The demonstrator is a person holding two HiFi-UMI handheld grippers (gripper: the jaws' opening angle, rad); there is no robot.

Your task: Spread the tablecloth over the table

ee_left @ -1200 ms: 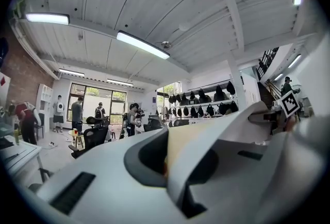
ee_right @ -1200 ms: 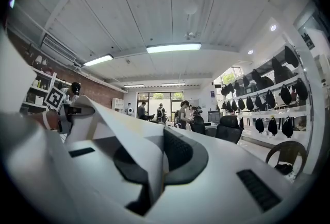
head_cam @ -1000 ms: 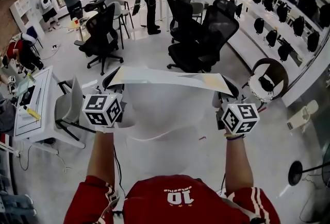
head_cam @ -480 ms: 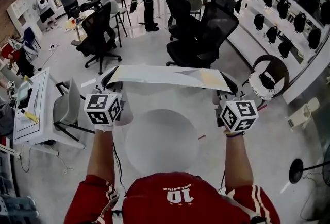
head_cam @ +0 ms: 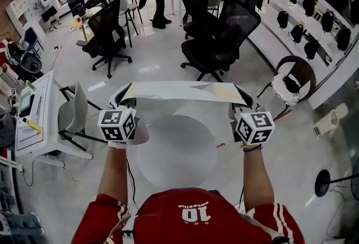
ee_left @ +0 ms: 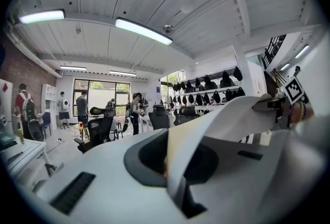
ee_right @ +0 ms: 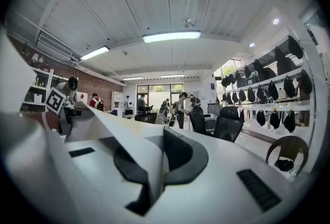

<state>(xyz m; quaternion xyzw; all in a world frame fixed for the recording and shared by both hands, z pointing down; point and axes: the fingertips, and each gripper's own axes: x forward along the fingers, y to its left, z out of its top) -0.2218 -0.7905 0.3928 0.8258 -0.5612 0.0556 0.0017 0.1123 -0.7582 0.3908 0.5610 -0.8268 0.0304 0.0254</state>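
The pale tablecloth is stretched as a flat strip between my two grippers, with its far edge towards the office chairs. My left gripper is shut on the cloth's left corner and my right gripper on its right corner. Below and nearer me stands the round white table, its top bare. In the left gripper view the tablecloth runs out from the closed left gripper to the right. In the right gripper view the tablecloth leaves the closed right gripper to the left.
Black office chairs stand just beyond the cloth, another at the back left. A grey chair and a white desk are on the left. A round-backed chair and a shelf of dark bags line the right. People stand far back.
Both grippers have come down with the cloth held taut between them. The sagging cloth that covered the round table a second ago has lifted off, so the tabletop shows.
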